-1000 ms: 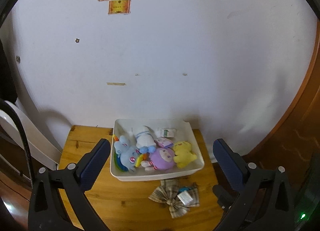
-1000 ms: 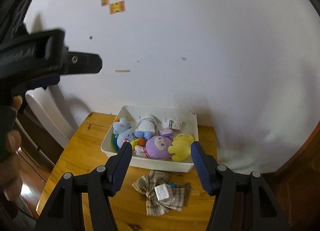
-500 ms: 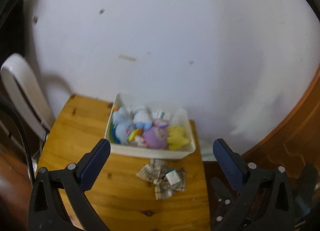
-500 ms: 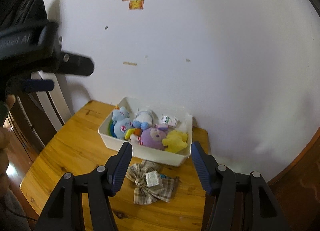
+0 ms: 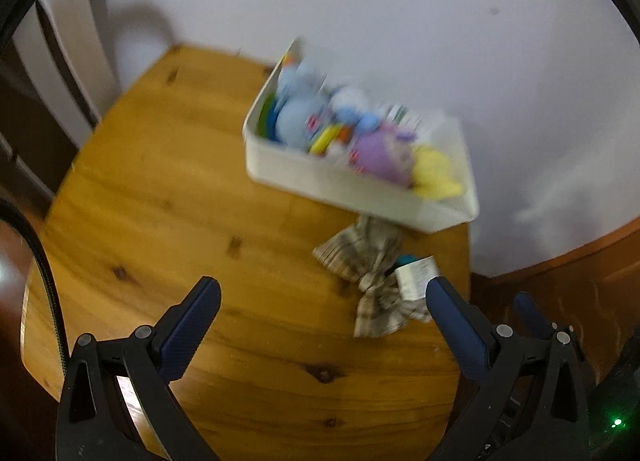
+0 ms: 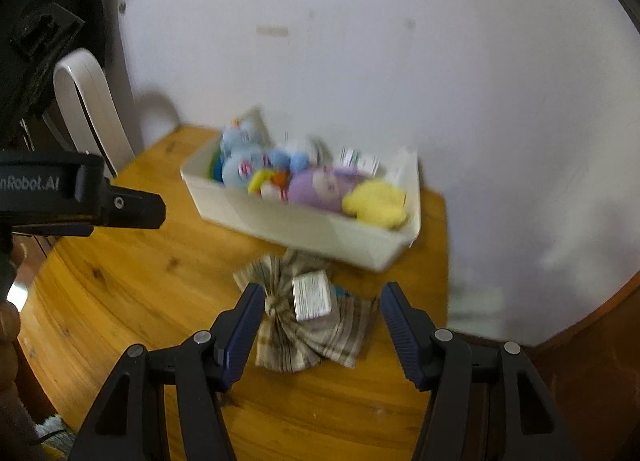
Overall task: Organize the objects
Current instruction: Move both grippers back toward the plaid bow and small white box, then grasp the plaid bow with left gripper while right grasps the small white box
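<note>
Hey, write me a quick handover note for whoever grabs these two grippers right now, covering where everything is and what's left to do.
Left gripper: open, empty, above the wooden table.
Right gripper: open, empty, lined up over the plaid bow, not touching it as far as the blurred view shows.
White bin sits at the table's back edge by the wall, holding plush toys: blue, purple, yellow.
Done: toys are in the bin.
Left: the bow, with its white tag, lies on the table in front of the bin; likely it goes in next.
</note>
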Action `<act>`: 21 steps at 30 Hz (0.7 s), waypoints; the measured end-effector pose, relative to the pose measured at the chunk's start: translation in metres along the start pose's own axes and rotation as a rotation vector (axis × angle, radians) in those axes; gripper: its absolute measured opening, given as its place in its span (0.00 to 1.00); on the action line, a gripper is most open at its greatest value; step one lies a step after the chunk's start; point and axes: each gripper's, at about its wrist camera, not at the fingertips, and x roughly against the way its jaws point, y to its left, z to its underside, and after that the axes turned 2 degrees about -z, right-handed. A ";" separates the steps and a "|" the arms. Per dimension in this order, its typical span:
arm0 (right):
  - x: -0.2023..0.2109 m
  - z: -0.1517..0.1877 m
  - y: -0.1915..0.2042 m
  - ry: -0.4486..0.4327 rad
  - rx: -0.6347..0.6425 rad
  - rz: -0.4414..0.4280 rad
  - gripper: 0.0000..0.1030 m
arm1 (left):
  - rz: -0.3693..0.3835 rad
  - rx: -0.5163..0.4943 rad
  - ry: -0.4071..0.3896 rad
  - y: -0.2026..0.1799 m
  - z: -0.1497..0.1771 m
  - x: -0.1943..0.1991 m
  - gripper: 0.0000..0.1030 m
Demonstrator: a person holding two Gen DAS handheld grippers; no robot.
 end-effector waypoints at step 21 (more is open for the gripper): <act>-0.103 0.028 0.000 0.157 0.013 0.002 0.33 | 0.106 0.211 0.273 0.012 0.006 -0.115 0.99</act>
